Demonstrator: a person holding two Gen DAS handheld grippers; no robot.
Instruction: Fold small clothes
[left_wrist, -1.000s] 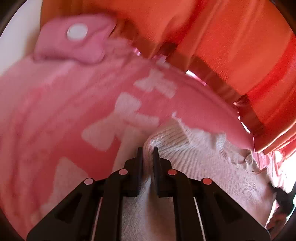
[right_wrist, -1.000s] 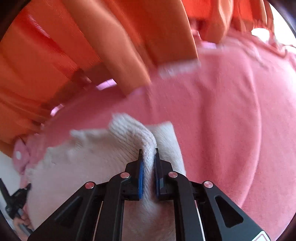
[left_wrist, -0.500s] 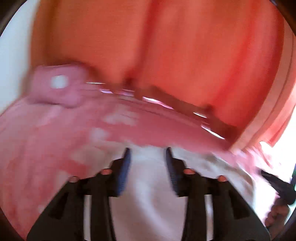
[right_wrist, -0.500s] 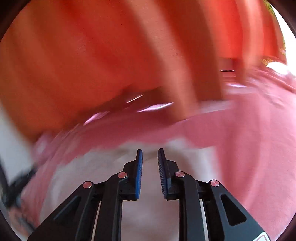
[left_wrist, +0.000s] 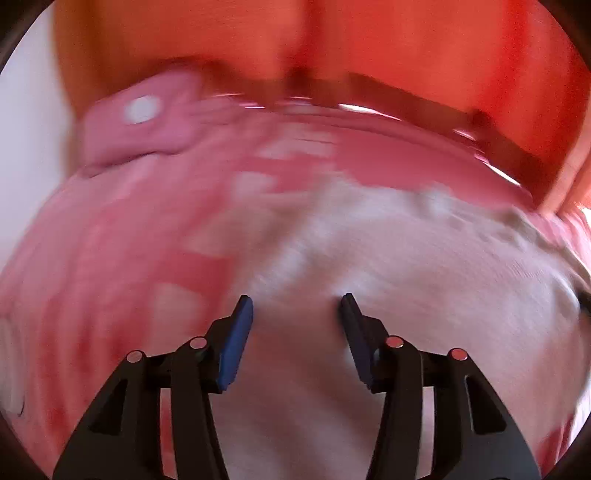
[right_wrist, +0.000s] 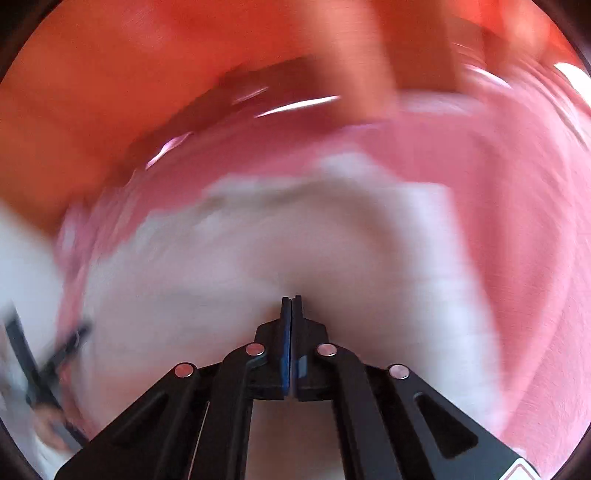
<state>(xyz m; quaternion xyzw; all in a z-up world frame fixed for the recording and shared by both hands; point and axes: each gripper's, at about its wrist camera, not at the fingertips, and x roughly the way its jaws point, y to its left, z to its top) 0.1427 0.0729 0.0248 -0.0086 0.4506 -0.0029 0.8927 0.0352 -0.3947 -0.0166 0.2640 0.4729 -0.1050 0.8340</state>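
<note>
One white knitted garment (left_wrist: 388, 280) lies nearest, in the middle of the scene, blurred in both views; one pink cloth with pale patches (left_wrist: 122, 258) spreads beneath and to the left of it; one pink padded piece (left_wrist: 147, 125) with one white round spot (left_wrist: 142, 109) sits far left; one expanse of orange fabric (left_wrist: 406, 48) hangs across the far side, its folds too blurred to count; two hand-held grippers are present, the left hand-held gripper (left_wrist: 295, 306) and the right hand-held gripper (right_wrist: 291, 301), each with two fingers.
</note>
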